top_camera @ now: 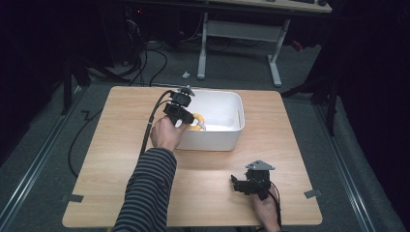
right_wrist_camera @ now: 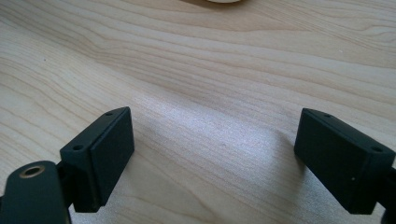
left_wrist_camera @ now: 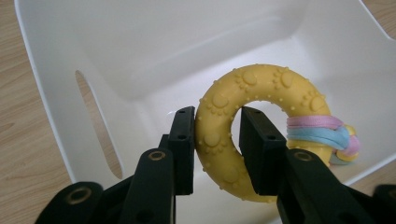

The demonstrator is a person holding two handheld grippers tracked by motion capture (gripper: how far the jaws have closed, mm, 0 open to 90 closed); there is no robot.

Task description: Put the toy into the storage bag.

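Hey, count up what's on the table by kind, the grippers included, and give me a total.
Yellow ring toy with a pastel braid, held over the bin: 1
White bin: 1
Grippers: 2, the left gripper shut on the ring toy, the right gripper open over bare wood
Total: 4

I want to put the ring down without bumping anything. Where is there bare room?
The white bin has bare floor behind the yellow ring clamped in the left gripper. Bare wood lies under the open right gripper. It is crowded at the bin's near wall.
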